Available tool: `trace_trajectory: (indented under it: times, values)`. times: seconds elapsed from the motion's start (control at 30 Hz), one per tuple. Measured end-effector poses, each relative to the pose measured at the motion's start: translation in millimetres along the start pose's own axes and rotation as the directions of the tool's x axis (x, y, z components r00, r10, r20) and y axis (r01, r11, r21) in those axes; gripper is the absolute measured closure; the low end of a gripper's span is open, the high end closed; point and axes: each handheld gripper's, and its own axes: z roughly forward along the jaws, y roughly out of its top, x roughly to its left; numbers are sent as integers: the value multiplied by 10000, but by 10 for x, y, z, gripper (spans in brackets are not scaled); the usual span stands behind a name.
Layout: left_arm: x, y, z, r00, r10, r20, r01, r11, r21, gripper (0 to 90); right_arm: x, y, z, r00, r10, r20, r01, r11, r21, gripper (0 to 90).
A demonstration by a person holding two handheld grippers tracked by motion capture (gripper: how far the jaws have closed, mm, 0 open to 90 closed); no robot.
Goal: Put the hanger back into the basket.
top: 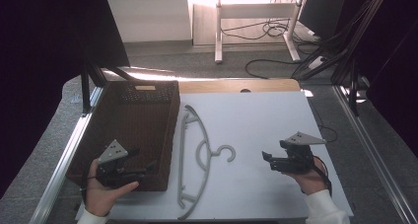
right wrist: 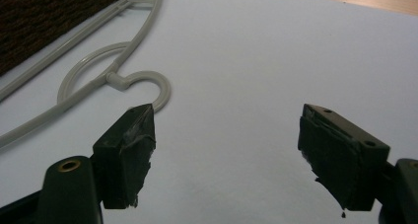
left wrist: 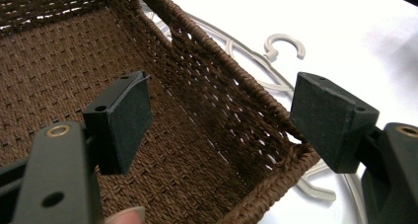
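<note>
A brown wicker basket [top: 133, 125] stands on the left of the white table. To its right lies a grey plastic hanger [top: 197, 160], hook toward the right. My left gripper [top: 143, 161] hovers open over the basket's near right corner. In the left gripper view [left wrist: 222, 105] one jaw is over the basket floor [left wrist: 59, 76], the other beyond the side wall toward the hanger [left wrist: 283, 46], with nothing gripped. My right gripper [top: 268, 161] is open above bare table, right of the hook. In the right gripper view [right wrist: 226, 145] the hanger hook [right wrist: 143, 81] lies just past its left jaw and the basket [right wrist: 39, 17] at top left.
The white table top [top: 256, 120] has open room between the hanger and my right hand. A wooden strip [top: 236, 86] runs along the far edge. Metal rails [top: 64, 155] flank both sides. Beyond the table are desk legs [top: 218, 31] and cables [top: 276, 29] on the floor.
</note>
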Motion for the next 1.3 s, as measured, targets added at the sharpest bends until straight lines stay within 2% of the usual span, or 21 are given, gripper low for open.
trace_trajectory:
  times: [0.37, 0.63, 1.0, 1.2, 1.3]
  values:
    - [4, 20, -11, 10000, 65, -69, -66, 9999, -79, 236, 30, -51, 9, 9993, -355, -84, 357, 9988, 328, 220]
    - [-26, 49, -19, 9998, 162, 125, -161, 9999, -46, 254, 23, -98, 19, 9988, -495, -70, 498, 9976, 489, 214]
    - [-46, 66, -15, 9998, 52, 174, -51, 10000, -49, 258, -4, -136, 44, 9985, -545, -72, 548, 9962, 682, 215]
    - [-41, 66, -7, 10000, 38, 91, -38, 10000, -15, 256, 7, -126, 58, 9982, -553, -232, 569, 9954, 766, 248]
    - [-30, 66, -10, 10000, 47, 49, -47, 10000, 26, 255, 39, -92, 104, 9966, -650, -496, 691, 9941, 841, 287]
